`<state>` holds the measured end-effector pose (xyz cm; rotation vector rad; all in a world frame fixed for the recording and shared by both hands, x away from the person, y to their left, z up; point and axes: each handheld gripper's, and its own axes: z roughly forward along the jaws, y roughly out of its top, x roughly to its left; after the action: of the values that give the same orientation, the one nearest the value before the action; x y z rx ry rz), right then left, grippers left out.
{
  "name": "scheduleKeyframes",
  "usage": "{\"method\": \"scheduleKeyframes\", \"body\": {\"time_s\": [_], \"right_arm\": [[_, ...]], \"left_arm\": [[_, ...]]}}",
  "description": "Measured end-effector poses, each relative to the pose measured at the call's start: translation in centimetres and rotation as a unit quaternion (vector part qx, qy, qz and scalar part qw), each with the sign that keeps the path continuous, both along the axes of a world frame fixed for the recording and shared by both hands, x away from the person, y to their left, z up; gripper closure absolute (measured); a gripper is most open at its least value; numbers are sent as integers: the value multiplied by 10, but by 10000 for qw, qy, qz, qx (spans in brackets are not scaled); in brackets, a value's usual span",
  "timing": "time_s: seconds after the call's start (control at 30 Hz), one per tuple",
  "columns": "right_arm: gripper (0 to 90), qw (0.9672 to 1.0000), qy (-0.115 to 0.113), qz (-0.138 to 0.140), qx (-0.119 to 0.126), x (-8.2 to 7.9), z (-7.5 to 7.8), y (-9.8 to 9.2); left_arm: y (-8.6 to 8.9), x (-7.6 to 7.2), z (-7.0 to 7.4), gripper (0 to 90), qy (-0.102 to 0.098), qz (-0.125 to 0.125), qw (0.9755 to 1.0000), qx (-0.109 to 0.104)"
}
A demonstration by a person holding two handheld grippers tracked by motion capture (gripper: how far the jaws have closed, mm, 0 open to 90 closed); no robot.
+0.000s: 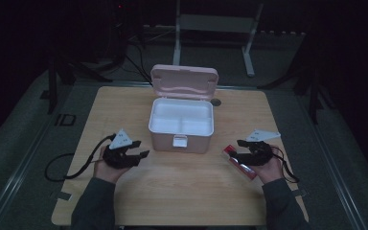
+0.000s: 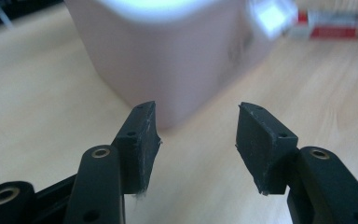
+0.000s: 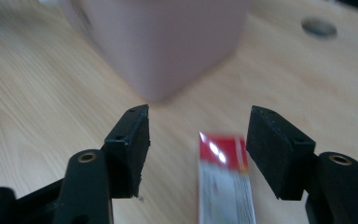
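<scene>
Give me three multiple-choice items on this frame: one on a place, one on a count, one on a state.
1. Where does the red and white packet lie?
A. inside the pink box
B. on the table, right of the pink box, under the right gripper
C. on the floor

2. How many compartments show inside the pink box?
A. two
B. four
C. six

3. How is the box's lid?
A. shut and latched
C. lying flat on the table beside the box
B. swung open, standing up behind the box

Key: 1 B, the packet rests on the wooden table below the open jaws of the right gripper. 2 A, one divider splits the white inside into a large part and a small one. 3 B, the lid rises behind the open box.
</scene>
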<state>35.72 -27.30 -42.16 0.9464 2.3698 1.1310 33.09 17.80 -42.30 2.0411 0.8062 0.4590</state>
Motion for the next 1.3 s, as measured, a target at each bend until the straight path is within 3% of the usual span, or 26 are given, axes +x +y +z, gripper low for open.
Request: {"method": "scheduleKeyframes", "body": {"time_s": [0.1, 0.13, 0.2, 0.3, 0.4, 0.53, 0.6, 0.63, 0.93, 1.0, 1.3], "right_arm": [[405, 9999, -63, 58, 87, 6, 10, 12], [413, 9996, -133, 107, 205, 12, 19, 23], [413, 9995, -163, 107, 231, 16, 23, 28], [446, 9994, -189, 135, 258, 27, 32, 42], [462, 9994, -228, 133, 206, 34, 37, 49], [461, 9992, -189, -135, 339, 52, 42, 57], [461, 9991, -179, -166, 337, 54, 42, 57], [461, 9991, -179, -166, 337, 54, 42, 57], [478, 9989, 130, -85, 439, 66, 31, 67], [481, 9989, 150, -69, 444, 66, 30, 67], [501, 9981, 262, -19, 549, 61, 29, 61]], "left_arm": [[1, 15, 23, 474, -138, 35, 9997, -187], [2, 27, 36, 471, -168, 123, 9993, -303], [2, 27, 36, 471, -168, 123, 9993, -303], [3, 52, 50, 473, -11, 282, 9989, -381], [0, 63, 53, 478, 119, 237, 9988, -415], [-16, 86, 46, 462, 331, 241, 9991, -137], [-16, 86, 46, 455, 331, 241, 9991, -137], [-21, 93, 40, 455, 391, 189, 9990, -119], [-24, 103, 27, 472, 574, 342, 9975, -228], [-24, 104, 23, 479, 656, 311, 9973, -148], [-29, 88, 20, 479, 736, 398, 9958, -372]]}}
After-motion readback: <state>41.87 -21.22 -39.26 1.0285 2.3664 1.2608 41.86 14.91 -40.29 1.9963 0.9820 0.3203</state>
